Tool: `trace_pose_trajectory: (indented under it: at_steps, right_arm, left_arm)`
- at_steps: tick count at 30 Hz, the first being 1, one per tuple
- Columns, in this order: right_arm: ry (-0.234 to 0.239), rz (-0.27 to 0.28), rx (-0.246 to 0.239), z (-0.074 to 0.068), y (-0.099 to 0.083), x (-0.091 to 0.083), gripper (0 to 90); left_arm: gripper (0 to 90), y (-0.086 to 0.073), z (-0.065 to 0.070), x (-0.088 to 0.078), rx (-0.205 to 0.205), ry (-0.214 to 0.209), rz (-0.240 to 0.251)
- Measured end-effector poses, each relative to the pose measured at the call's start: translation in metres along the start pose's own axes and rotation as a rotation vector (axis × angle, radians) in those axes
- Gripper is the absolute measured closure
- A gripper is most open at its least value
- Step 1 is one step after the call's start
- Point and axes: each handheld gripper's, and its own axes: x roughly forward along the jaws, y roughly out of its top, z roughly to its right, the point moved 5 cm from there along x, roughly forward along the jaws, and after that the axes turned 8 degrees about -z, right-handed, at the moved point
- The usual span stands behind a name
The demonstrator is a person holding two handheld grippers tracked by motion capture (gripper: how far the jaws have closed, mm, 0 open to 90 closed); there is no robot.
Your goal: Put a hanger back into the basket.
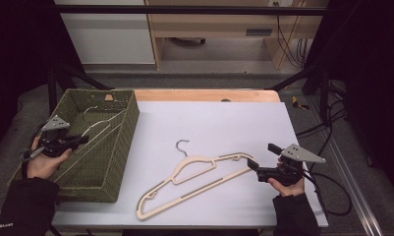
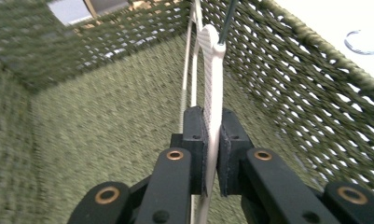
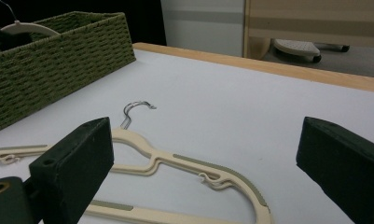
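While the left hand-held gripper (image 1: 81,140) is held over the green woven basket (image 1: 123,147) at the left of the table (image 1: 224,123), a white hanger (image 1: 98,127) is seen in the high view pinched at its jaws, its bars slanting down into the basket. A second, cream hanger (image 1: 194,182) lies flat on the table between the basket and the right hand-held gripper (image 1: 253,164), whose jaws point at the hanger's right end.

In the left gripper view, the two black pads (image 2: 196,140) are pressed closed on the flat white shoulder of the hanger (image 2: 212,84), which stands on edge inside the basket (image 2: 292,84), its wire hook rising by the far wall. The step in hand is judged to be the lowering of this hanger into the basket; a release is called for once it rests on the bottom.

In the right gripper view, the jaws are spread wide with nothing between them, and the cream hanger (image 3: 184,163) is seen just ahead on the table (image 3: 231,102). For the next move, an advance onto its near end and a closing of the jaws would be needed.
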Motion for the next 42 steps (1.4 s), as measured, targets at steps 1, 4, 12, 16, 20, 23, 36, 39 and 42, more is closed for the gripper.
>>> trace_pose_trajectory:
  at_steps: [1,4,12,16,20,23,36,39,42]
  right_arm:
    - [0.002,0.001,-0.002,0.000,0.000,0.000,4.3]
    - [0.003,0.000,-0.002,-0.001,0.000,0.001,4.5]
    - [0.011,-0.001,-0.012,-0.005,0.001,0.002,4.9]
    - [0.018,-0.004,-0.019,-0.009,0.003,0.003,5.0]
    - [0.020,-0.005,-0.028,-0.011,0.003,0.005,5.1]
    - [0.028,-0.007,-0.034,-0.013,0.004,0.005,5.2]
    - [0.048,-0.004,-0.036,-0.029,0.015,0.015,5.1]
    - [0.049,-0.013,-0.031,-0.031,0.017,0.019,5.2]
    - [0.045,-0.012,-0.028,-0.033,0.019,0.022,5.2]
  left_arm:
    - [82.2,0.000,0.002,0.001,-0.007,-0.006,-0.008]
    - [80.7,-0.001,0.008,0.002,-0.009,0.003,-0.023]
    - [72.7,-0.010,0.019,0.012,-0.013,0.010,-0.121]
    - [70.6,-0.010,0.023,0.012,-0.025,0.000,-0.097]
    - [66.4,-0.009,0.026,0.006,-0.024,-0.003,-0.065]
    - [60.2,-0.008,0.030,0.001,-0.032,-0.017,-0.035]
    - [26.5,0.009,0.057,-0.047,-0.078,-0.057,0.268]
    - [21.0,0.012,0.071,-0.053,-0.077,-0.083,0.321]
    - [16.9,0.015,0.088,-0.057,-0.060,-0.100,0.359]
